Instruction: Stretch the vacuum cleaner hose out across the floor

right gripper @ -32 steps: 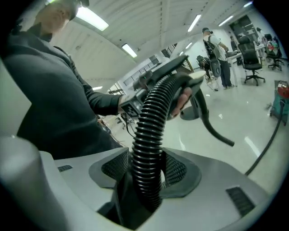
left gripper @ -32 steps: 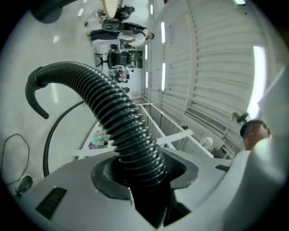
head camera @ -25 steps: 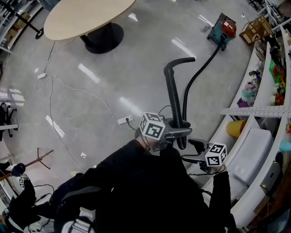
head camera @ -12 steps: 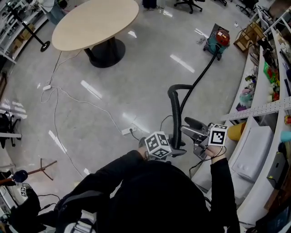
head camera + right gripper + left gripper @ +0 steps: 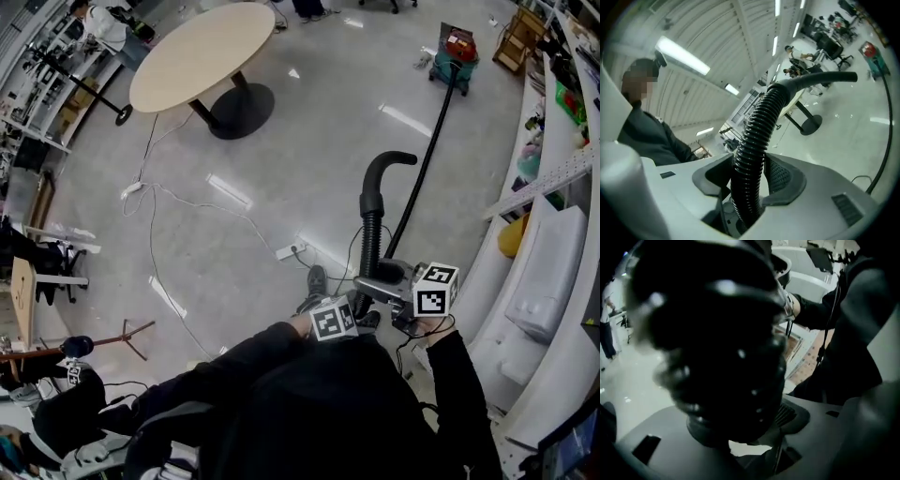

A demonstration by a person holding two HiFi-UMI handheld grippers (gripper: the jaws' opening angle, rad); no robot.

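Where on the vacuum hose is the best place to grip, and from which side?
Probably the ribbed section just below the smooth curved end, approached from the side with jaws across the hose: it runs straight there, and the ribs should resist slipping along its length. The right gripper is closing around that stretch, hose between its jaws.

One black ribbed vacuum hose (image 5: 373,225), one teal-and-red canister vacuum cleaner (image 5: 458,49), one beige oval table (image 5: 202,52), two white power strips (image 5: 289,251) (image 5: 131,188)
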